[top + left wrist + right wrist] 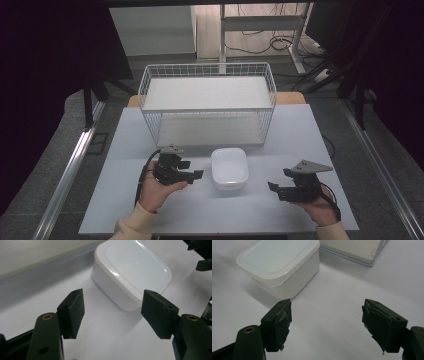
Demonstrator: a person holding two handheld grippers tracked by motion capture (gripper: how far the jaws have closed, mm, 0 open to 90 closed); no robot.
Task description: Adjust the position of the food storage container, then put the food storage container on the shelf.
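A white lidded plastic box (229,168) rests on the pale table (125,200), just in front of the wire rack. My left gripper (192,170) is held in a hand to the left of the box and points at it, jaws wide apart with nothing between them. In the left gripper view the box (130,272) lies beyond the open jaws of my left gripper (112,311). My right gripper (276,189) sits to the box's right, open and empty. The right gripper view has the box (280,267) ahead on the left of my right gripper (327,322).
A white wire two-level rack (207,102) stands at the back of the table, its lower corner (359,252) close behind the box. Bare tabletop lies between the two hands and in front of the box. Cables and desk legs lie on the floor beyond.
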